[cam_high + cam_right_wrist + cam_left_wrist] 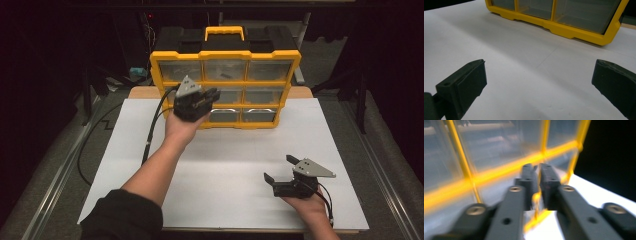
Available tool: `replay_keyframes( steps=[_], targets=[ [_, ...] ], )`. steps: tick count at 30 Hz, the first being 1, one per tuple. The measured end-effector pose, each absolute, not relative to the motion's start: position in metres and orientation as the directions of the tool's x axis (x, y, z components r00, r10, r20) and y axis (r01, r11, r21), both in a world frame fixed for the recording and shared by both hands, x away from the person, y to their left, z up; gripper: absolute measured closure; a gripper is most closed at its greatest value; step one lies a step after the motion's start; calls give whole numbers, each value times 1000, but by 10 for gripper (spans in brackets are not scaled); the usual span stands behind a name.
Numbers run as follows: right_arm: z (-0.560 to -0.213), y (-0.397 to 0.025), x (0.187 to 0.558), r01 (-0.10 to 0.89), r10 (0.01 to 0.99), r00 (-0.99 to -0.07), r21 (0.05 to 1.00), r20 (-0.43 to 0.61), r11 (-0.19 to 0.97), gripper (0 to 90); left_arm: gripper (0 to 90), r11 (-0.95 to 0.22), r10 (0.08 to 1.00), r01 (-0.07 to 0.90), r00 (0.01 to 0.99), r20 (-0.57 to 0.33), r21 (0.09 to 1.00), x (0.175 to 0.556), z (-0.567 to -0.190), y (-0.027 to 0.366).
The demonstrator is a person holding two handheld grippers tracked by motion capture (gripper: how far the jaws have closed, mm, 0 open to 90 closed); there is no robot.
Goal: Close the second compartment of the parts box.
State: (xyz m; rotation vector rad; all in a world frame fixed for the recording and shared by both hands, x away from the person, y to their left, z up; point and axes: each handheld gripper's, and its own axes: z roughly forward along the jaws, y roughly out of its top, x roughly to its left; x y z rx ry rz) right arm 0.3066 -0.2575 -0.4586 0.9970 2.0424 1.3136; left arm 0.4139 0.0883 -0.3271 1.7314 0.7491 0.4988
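The left tool (pixel 212 95), pressed together, meets the yellow-framed, clear-drawered plastic organizer (pixel 226 56) at 12 o'clock. The right tool (pixel 280 169) rests spread. Rigid, probably bulky; its top handle (pixel 224 31) looks safest to grip.

no readable text, labels or numbers

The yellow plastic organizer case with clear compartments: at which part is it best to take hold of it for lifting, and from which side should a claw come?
Probably the yellow handle on top of the yellow plastic organizer case. The case stands upright on the white table, so the handle arches free at its top edge, with a gap beneath for one jaw. Come from above. The clear front is broad and flat, poor for pinching.
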Motion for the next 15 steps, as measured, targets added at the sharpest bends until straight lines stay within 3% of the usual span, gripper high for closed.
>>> replay_keyframes(
  steps=[6,9,11,12,15],
  targets=[
    [-458,-257,306,304,800,-600,915,-32,265,0,461,-152,709,263,700,-80,953,377,-380,130],
    [-458,-257,305,301,801,-597,916,-36,266,0,182,-164,732,320,673,-102,933,363,-404,153],
    [-457,-258,305,301,802,-597,917,-34,262,0,45,-153,741,354,659,-130,923,352,-418,170],
    [-457,-258,305,301,802,-596,917,-33,262,0,0,-159,744,363,655,-130,918,346,-425,177],
    [-457,-259,305,304,805,-592,916,-34,262,1,0,-156,755,358,644,-122,921,328,-442,200]
  ],
)
